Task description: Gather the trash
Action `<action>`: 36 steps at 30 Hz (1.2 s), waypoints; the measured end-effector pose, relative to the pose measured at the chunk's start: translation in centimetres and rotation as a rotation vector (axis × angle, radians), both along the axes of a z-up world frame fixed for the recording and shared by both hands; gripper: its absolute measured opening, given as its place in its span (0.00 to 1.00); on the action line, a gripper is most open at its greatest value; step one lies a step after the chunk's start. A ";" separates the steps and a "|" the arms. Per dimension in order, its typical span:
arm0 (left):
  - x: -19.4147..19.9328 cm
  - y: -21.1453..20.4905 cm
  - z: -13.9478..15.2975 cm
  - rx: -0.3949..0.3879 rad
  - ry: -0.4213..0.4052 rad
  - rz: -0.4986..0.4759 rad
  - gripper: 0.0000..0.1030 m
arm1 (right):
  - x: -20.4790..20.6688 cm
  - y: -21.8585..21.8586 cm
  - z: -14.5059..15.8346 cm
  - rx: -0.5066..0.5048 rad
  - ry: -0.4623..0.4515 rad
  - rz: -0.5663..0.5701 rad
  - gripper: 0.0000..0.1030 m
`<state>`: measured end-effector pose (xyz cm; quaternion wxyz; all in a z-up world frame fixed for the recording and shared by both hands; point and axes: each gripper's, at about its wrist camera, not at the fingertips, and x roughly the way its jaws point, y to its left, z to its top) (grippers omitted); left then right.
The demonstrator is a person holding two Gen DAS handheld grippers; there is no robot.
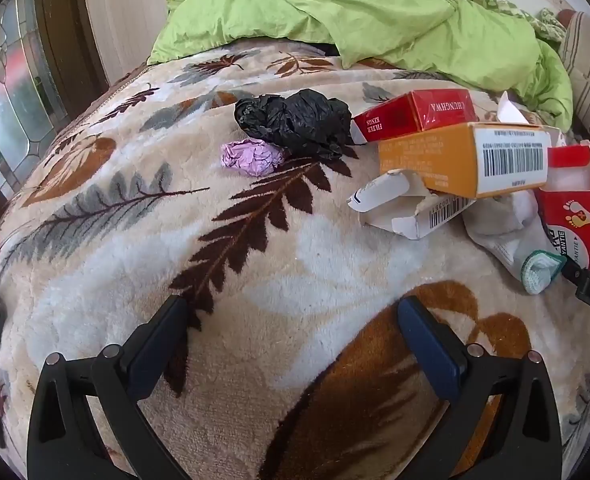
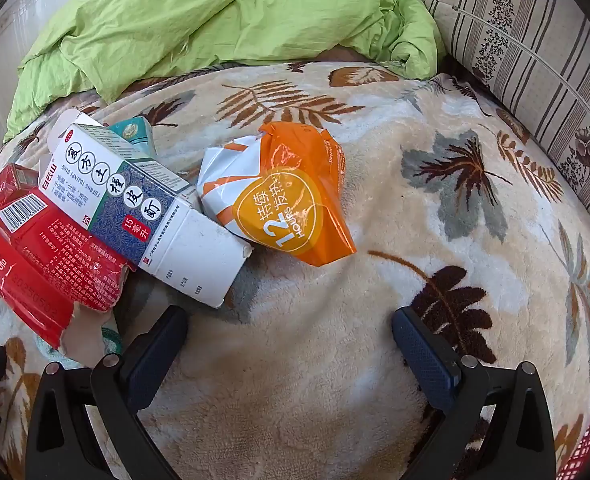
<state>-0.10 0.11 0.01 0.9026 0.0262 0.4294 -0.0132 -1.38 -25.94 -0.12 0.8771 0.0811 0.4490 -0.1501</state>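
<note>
The left gripper [image 1: 293,312] is spread wide with nothing between its blue pads, poised above the leaf-patterned fleece blanket [image 1: 143,240]. Straight ahead of its fingers, well apart from them, lies a crumpled lilac wrapper [image 1: 251,157] touching a bunched black plastic bag [image 1: 295,122]. Ahead and to the right of the fingers sits a heap of cartons: a torn white carton with a barcode [image 1: 403,206] nearest, an orange box [image 1: 467,160] resting on it, and a red Chunghwa cigarette pack [image 1: 413,116] behind. Farther right are a white sock [image 1: 503,232] and a red torn packet [image 1: 575,212]; these, the wrapper and the bag show only in the left wrist view. The right gripper [image 2: 289,314] is likewise wide open and empty over the same blanket. Just ahead of its left finger lies a white-and-blue medicine box [image 2: 143,208], leaning on a torn red carton [image 2: 51,256] to the left. Straight ahead of the fingers, near the medicine box, is a crumpled orange heat-pack wrapper [image 2: 291,196] marked 12 hours, seen only in this view. Behind the medicine box a teal box [image 2: 133,132] peeks out. Beyond everything, both views show a rumpled green quilt [image 2: 199,20]; the right wrist view adds a striped pillow [image 2: 535,48] far to the right of the fingers.
</note>
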 end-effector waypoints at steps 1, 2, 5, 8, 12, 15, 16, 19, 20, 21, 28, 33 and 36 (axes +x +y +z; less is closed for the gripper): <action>0.0 0.1 0.0 -0.003 -0.001 -0.001 1.00 | 0.0 0.0 0.0 -0.006 -0.013 0.000 0.99; 0.0 0.3 0.1 -0.004 -0.002 -0.001 1.00 | 0.0 0.1 0.0 -0.003 -0.010 0.000 0.99; -0.2 -0.1 0.0 0.041 0.005 0.019 1.00 | -0.2 -0.1 -0.1 0.001 -0.012 0.001 0.99; -1.2 0.0 0.7 0.027 0.010 0.005 1.00 | -0.6 -0.5 0.4 0.027 0.024 0.076 0.99; -4.9 0.6 2.1 -0.062 -0.035 0.036 1.00 | -3.8 -1.0 1.6 0.042 0.021 0.152 0.99; -9.1 1.1 4.6 -0.117 -0.123 0.045 1.00 | -8.2 -1.2 3.8 0.087 -0.055 0.146 0.99; -10.2 1.0 5.6 -0.114 -0.135 0.036 1.00 | -9.5 -1.5 5.0 0.105 -0.092 0.140 0.99; -14.1 0.6 9.0 -0.109 -0.203 -0.009 1.00 | -14.0 -1.4 8.6 0.113 -0.202 0.150 0.99; -15.0 0.5 9.9 -0.112 -0.218 -0.025 1.00 | -15.4 -0.9 9.8 0.105 -0.223 0.168 0.99; -16.2 0.5 10.8 -0.115 -0.232 -0.041 1.00 | -17.2 -0.3 11.0 0.087 -0.260 0.185 0.99; -23.1 -0.1 13.4 -0.098 -0.326 -0.074 1.00 | -25.2 3.3 14.0 0.010 -0.326 0.297 0.99; -23.9 -0.4 13.6 -0.092 -0.333 -0.069 1.00 | -26.6 3.3 14.2 -0.040 -0.307 0.267 0.99; -24.2 -0.6 13.6 -0.083 -0.329 -0.071 1.00 | -26.8 2.9 14.2 -0.042 -0.288 0.242 0.99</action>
